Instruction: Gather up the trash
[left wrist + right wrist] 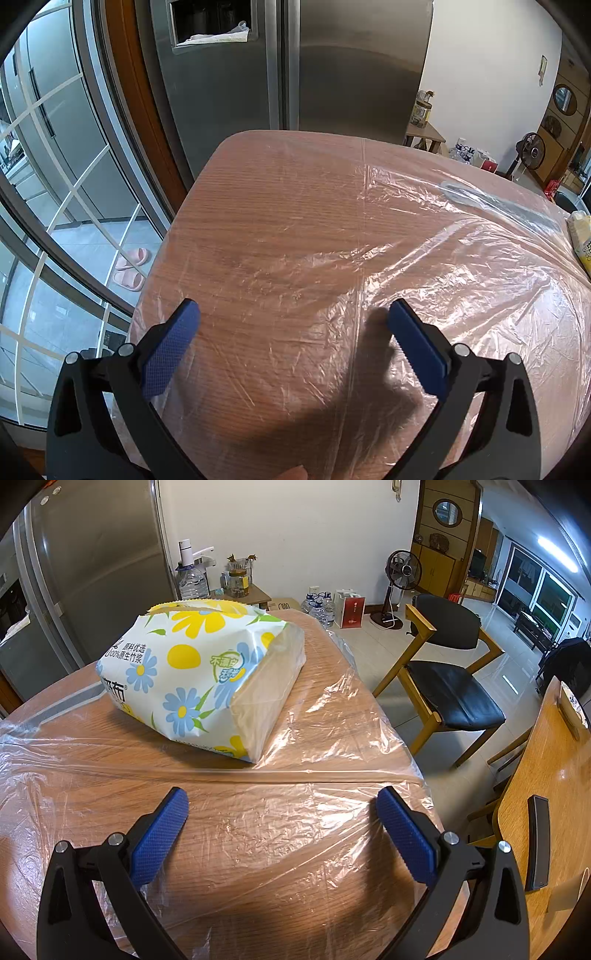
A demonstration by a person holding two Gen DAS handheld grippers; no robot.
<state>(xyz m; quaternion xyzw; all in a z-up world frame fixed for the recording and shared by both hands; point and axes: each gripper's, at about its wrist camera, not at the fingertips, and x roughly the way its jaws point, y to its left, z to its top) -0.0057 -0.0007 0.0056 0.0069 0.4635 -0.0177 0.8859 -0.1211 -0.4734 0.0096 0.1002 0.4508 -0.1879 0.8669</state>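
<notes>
A clear, crinkled plastic sheet [424, 266] lies spread over the wooden table [258, 206]. My left gripper [293, 314] hangs just above it with its blue-padded jaws wide open and nothing between them. In the right wrist view the same plastic sheet [295, 812] covers the table [325, 653], and my right gripper [282, 801] is open over it, also holding nothing. Beyond the right gripper a flower-printed tissue pack [199, 675] rests on the sheet; its edge [581, 240] shows at the far right of the left wrist view.
A steel fridge [295, 74] stands behind the table, a glass door [55, 221] and pink slippers [129, 269] to the left. A black-seated wooden chair [450, 679] stands right of the table. A second wooden table [546, 812] with a dark remote [537, 842] sits at far right.
</notes>
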